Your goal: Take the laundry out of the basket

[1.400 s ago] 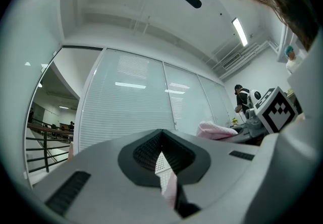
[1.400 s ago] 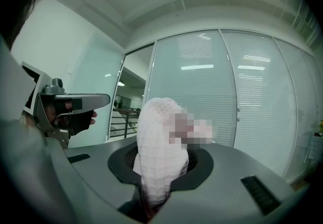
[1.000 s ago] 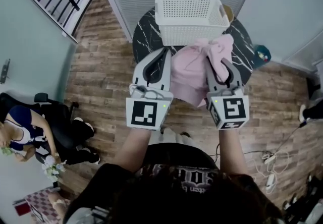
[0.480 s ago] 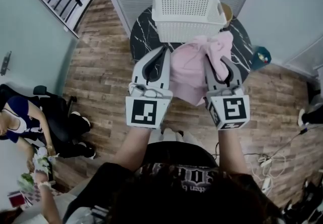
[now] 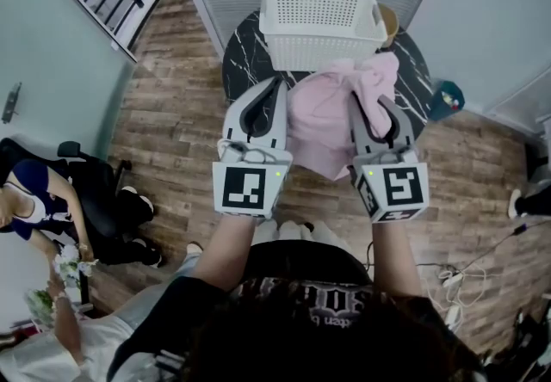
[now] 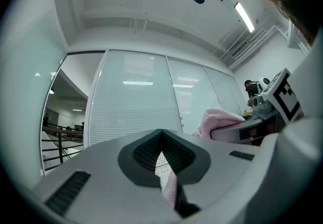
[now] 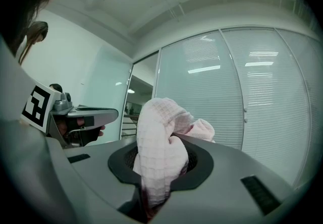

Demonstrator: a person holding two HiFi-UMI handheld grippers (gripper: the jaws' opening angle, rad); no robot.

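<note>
Pink cloth is out of the white basket. It hangs just in front of the basket's near wall, stretched between the two grippers, with its top bunch touching or just overlapping the basket's near right corner.

Right gripper: jaws narrow, clamped on a thick bunched fold of the cloth. In the right gripper view the waffle-textured fold fills the gap between the pads and bulges out above the tips. It sits in front of the basket, toward its right side.

Left gripper: jaws nearly together, tips meeting. The left gripper view shows a thin pink strip of the cloth pinched in the slit, with a bit of the basket's perforated wall visible through the gap behind it. So it holds the cloth's left edge, in front of the basket and toward its left side.

Both grippers point toward the basket, roughly parallel. Their marker cubes are on the near end, away from the basket.

The basket stands upright on a round dark marble table, at the far side of it. Can't see any laundry inside from the head view, since only the rim and outer wall show.

There's wood floor around the table. A seated person and a black chair are well apart from the basket, off to its left and nearer the camera.
</note>
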